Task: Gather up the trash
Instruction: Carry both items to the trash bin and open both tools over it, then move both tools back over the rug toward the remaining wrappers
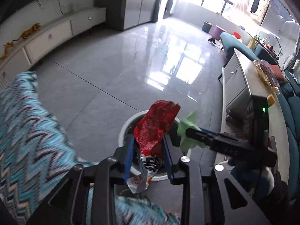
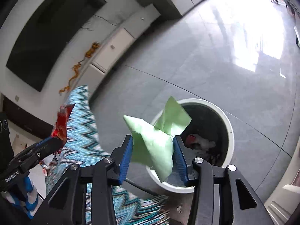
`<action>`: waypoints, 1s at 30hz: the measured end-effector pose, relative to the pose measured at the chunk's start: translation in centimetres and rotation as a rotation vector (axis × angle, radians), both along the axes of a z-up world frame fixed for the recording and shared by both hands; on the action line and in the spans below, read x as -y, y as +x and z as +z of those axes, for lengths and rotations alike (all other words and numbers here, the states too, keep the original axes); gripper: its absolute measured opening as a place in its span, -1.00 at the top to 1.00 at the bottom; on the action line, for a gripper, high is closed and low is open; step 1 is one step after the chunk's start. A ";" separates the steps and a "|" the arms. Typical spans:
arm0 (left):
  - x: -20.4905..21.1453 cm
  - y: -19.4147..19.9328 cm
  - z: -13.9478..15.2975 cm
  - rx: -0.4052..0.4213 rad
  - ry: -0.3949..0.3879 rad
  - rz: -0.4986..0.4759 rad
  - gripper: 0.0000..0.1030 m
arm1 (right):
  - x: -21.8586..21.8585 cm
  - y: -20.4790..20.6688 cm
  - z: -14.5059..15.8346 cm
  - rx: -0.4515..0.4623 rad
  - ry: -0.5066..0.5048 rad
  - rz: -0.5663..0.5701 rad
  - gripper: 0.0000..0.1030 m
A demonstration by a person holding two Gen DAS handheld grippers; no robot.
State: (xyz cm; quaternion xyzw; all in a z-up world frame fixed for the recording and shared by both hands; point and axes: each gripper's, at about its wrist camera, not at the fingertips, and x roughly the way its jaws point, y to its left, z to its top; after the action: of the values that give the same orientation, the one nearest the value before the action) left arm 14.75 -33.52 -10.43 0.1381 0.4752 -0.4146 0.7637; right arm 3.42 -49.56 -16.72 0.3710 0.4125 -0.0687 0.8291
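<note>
Red snack wrapper (image 1: 156, 126) sits between left gripper (image 1: 148, 150) pads, directly over white trash bin (image 2: 229, 129); whether the pads still pinch it, cannot tell. Green paper (image 2: 155, 140) is between right gripper (image 2: 152, 159) blue pads, over bin's near rim, apparently touching both. Zigzag blanket (image 2: 82, 129) beside bin. Grey tiled floor (image 1: 105, 71) around.

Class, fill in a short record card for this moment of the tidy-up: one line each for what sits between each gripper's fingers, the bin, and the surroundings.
left gripper: red snack wrapper between its blue pads, above the bin
right gripper: pale green wrapper between its pads, over the bin's near rim
trash bin: round, white rim, dark inside, some rubbish already in it
floor: glossy grey tiles
nearby: zigzag-patterned throw beside the bin
</note>
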 end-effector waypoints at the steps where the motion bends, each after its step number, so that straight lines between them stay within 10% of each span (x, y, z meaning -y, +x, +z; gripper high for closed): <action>1: 0.4 0.3 -0.4 -0.021 -0.006 -0.003 0.22 | 0.2 0.0 -0.3 -0.008 -0.001 -0.004 0.09; 13: -1.1 -0.1 -0.4 -0.010 -0.012 0.070 0.03 | 0.4 -1.1 -0.2 0.005 0.024 -0.033 0.04; 30: -20.6 -3.1 12.7 0.284 -0.170 0.388 0.05 | -8.1 -2.4 13.7 0.245 -0.106 0.132 0.04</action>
State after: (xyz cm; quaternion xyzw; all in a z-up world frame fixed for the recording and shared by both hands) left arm 11.63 -12.94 2.30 0.0366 0.3441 -0.2752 0.8969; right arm 1.04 -41.41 -3.05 0.3045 0.3277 0.0099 0.8943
